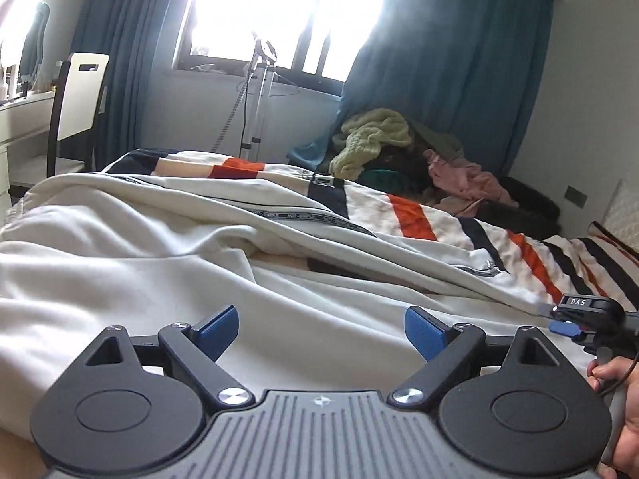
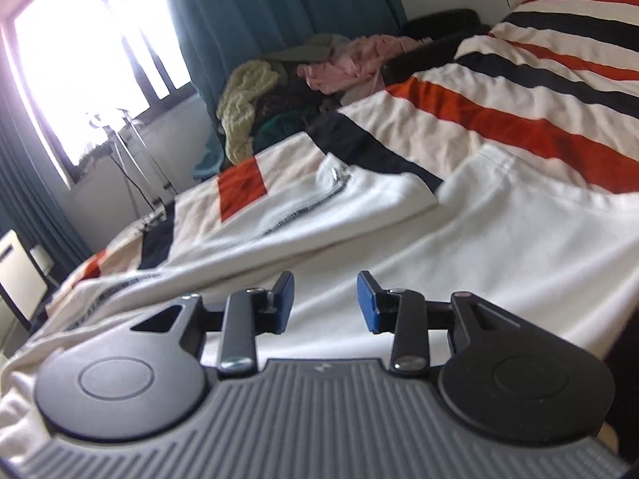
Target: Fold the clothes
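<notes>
— Over at the far left: chair (image 1: 78, 107) standing beside the white dresser (image 1: 24, 119), teal curtain (image 1: 120, 60) hanging past it. Nothing of the task lying there.

— Moving right along the bed (image 2: 519, 119): white garment (image 1: 139, 239) sprawling across the striped cover, rumpled, one long fold running diagonally toward the right. Looking like trousers or a zip jacket; zip and puller (image 2: 334, 175) showing in the right wrist view. Not yet folded, judging by the loose ridges.

— And the left gripper (image 1: 321, 333)?

— Hovering low over the near edge of the cloth, blue fingers (image 1: 221, 329) standing wide apart, gripping nothing. Fabric lying directly under and ahead of the gap, probably being lined up for a pinch at the hem.

— Further right?

— Right gripper (image 2: 325, 299) reaching in at the garment's right end, seen small at the edge of the left view, held by the right hand (image 1: 623, 399). Fingers (image 2: 367, 303) parted too, a narrower gap, closing on nothing. Cloth spreading just beyond the tips, touching or not — impossible to tell.

— Why both so low and spread along one edge?

— Likely preparing to grab two points together and lift the edge over. Behind all this, a heap of other clothes (image 1: 379, 135) waiting by the curtain, well apart from both grippers.
</notes>
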The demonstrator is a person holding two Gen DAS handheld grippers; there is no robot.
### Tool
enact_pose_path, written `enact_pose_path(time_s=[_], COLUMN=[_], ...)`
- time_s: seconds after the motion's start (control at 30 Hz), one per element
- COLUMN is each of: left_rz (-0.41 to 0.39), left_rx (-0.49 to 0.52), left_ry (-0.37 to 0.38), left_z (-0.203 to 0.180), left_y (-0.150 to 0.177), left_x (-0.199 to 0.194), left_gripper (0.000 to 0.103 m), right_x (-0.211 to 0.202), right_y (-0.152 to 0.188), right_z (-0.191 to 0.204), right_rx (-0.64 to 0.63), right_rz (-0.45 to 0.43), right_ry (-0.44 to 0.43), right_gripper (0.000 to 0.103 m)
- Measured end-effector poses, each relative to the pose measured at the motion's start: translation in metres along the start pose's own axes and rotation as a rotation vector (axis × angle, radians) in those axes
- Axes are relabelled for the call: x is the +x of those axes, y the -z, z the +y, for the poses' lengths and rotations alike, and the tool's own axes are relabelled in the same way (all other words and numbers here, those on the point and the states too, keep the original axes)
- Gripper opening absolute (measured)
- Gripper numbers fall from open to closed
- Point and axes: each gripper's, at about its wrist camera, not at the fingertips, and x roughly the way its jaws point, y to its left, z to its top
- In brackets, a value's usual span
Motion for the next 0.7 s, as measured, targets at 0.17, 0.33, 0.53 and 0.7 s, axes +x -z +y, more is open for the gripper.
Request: enact_pose_path(time_s=[0.17, 0.33, 0.53, 0.7], left_rz=[-0.022, -0.025, 0.003, 0.023], left_rx=[0.048, 0.039, 0.007, -0.007], left_ry=[-0.011, -0.008, 0.007, 0.002], left_z=[-0.013, -0.017, -0.013, -0.011], left_y=[0.002, 0.003, 0.004, 0.007], left_x=[0.013, 0.021, 0.029, 0.046], left_gripper=[0.092, 0.093, 0.094, 0.094], right_x=[-0.004, 0.022, 0.085, 0.127], right_y=[0.000, -0.010, -0.027, -0.042], right_z=[-0.001, -0.018, -0.036, -0.020], right_rx=[-0.001, 0.133, 0.181, -0.019], right_rz=[0.029, 0.103, 0.212, 0.227], right_ry=[-0.003, -0.012, 0.015, 0.089], right_gripper=[0.039, 0.040, 0.040, 0.038])
